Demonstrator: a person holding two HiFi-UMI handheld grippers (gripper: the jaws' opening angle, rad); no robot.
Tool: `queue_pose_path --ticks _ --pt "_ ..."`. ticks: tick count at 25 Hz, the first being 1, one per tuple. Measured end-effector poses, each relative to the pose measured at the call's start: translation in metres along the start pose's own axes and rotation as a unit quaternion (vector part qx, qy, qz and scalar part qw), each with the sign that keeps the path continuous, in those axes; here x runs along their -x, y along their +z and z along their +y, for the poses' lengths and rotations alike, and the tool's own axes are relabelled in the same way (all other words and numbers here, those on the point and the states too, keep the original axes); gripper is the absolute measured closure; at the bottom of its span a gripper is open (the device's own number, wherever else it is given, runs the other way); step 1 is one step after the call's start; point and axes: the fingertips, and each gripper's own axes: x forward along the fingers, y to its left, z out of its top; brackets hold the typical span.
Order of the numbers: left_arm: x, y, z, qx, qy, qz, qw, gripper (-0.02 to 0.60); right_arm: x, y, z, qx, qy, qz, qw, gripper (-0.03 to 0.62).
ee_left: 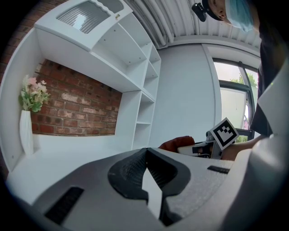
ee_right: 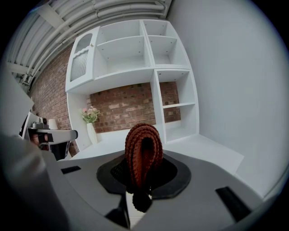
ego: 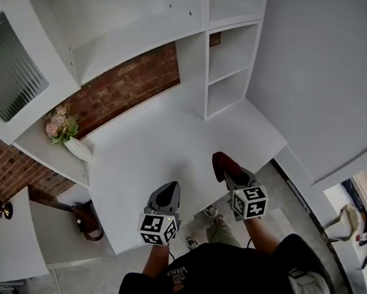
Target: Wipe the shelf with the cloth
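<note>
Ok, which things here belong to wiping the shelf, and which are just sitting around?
For the job: red-brown cloth, folded in the right gripper; white shelf; left gripper, jaws together, empty.
Just there: vase of flowers on the shelf's left side.

Bright daylight, fisheye-warped, dark-vignetted edges

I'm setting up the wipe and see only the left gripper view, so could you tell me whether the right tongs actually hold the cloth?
Observer: Yes; the right gripper view shows the right tongs shut on the reddish-brown cloth, folded into an upright loop.
Operator: Thank you; where is it over the shelf?
Observer: The head view puts it above the front part of the white shelf surface, right of the left tongs; contact cannot be told.
</note>
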Motion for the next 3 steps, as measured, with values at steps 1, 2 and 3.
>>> queue_pose_path --ticks 1,2,3 --pt "-0.0006 0.0007 0.0004 0.000 0.000 -0.001 1.0000 0.574 -0.0002 0.0010 0.0001 0.001 0.000 -0.001 1.000 0.508" --pt "-0.0010 0.0012 0.0007 -0.001 0.000 -0.002 1.0000 0.574 -0.0004 0.0019 0.0002 0.001 0.000 -0.002 1.000 0.508" --pt "-0.0014 0.0017 0.0009 -0.001 0.001 -0.003 1.0000 0.574 -0.0005 0.0027 0.0003 0.002 0.000 -0.003 1.000 0.508"
